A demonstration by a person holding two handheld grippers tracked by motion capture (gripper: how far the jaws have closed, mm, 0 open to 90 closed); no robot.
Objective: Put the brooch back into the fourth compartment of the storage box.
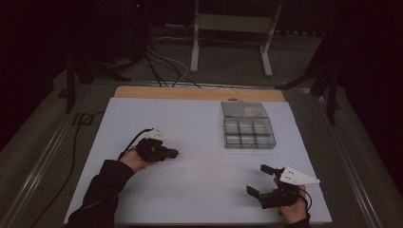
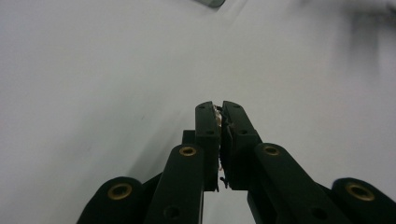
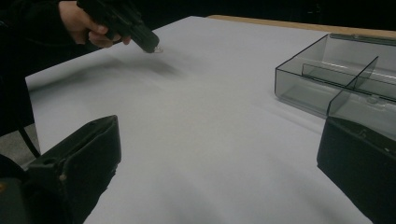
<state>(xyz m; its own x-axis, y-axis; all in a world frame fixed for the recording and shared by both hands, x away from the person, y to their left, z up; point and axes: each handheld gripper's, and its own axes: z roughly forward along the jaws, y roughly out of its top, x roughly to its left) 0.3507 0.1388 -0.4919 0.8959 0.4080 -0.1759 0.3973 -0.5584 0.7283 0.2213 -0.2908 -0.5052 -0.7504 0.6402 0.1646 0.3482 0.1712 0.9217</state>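
Right gripper [image 1: 257, 180] sits nearest, low at the table's near right, jaws spread wide with nothing between them; in the right gripper view its two black jaws are cut off at the bottom corners. Grey three-cornered plate [image 1: 297, 176] on top of it. The hand holding it [image 1: 292, 211] is partly cut by the frame's bottom edge.

Left gripper [image 1: 174, 153] at the left-middle of the table, jaws pressed together. In the left gripper view a small whitish, ragged scrap [image 2: 217, 113] is pinched between the jaw tips; too small and dim to say what it is. The right gripper view shows the same pale bit at that gripper's tip [image 3: 156, 48], blurred. Left hand [image 1: 135, 159] and dark sleeve [image 1: 102, 190] come in from the bottom.

White table surface [image 1: 199, 190] is bare between the grippers. Clear plastic compartment box [image 1: 247, 125] rests toward the far right, well apart from both grippers, lid open backward; compartment contents hard to make out. Room beyond is dark; a stand's legs [image 1: 266, 52] and cables barely show.
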